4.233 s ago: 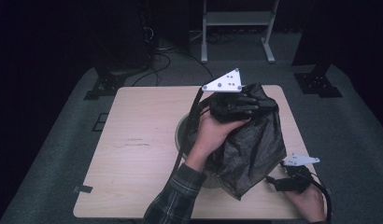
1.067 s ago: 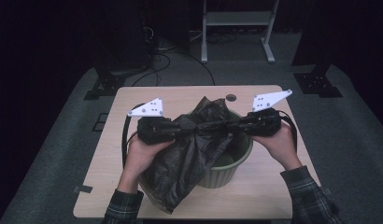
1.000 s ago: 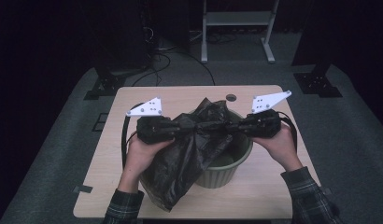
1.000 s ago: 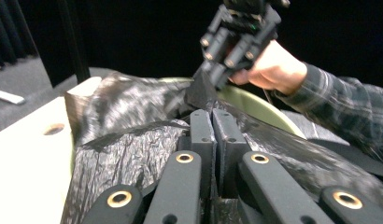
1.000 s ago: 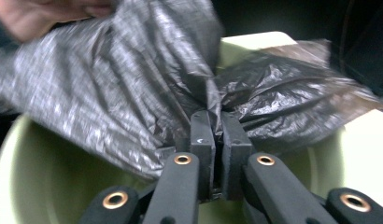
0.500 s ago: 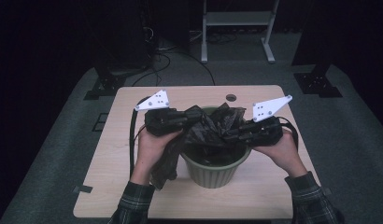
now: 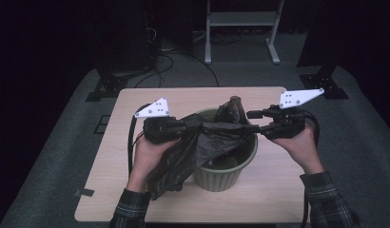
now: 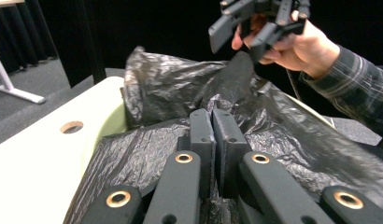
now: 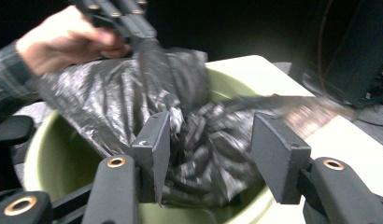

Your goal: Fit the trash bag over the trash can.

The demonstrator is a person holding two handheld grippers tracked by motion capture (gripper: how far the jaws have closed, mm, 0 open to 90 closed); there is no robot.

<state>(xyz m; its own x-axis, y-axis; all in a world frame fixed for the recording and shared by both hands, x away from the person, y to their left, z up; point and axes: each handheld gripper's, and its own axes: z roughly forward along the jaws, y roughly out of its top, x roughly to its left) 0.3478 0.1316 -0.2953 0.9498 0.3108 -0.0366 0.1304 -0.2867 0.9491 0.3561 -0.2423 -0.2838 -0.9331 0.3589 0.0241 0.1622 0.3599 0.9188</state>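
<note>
Nearest the person, two plaid sleeves come up from the bottom of the high view, each hand holding a gripper over a pale wooden table. The left gripper has its jaws pressed together on a fold of the black plastic bag — in its own view the two pads meet with crinkled film caught between them. The bag hangs from that grip, part of it draped down the near-left outside of the green bucket and onto the tabletop, the rest spread across the bucket's mouth.

The right gripper stands with its jaws spread wide; in its own view bag material bunches in the gap between them, just above the bucket's pale green inner wall, but neither pad is closed on it. In the high view a taut band of the bag runs across the rim toward this gripper, and a peak of plastic rises at the far rim.

Beyond the table — dark carpet, a tangle of cables and the legs of a white stand.
</note>
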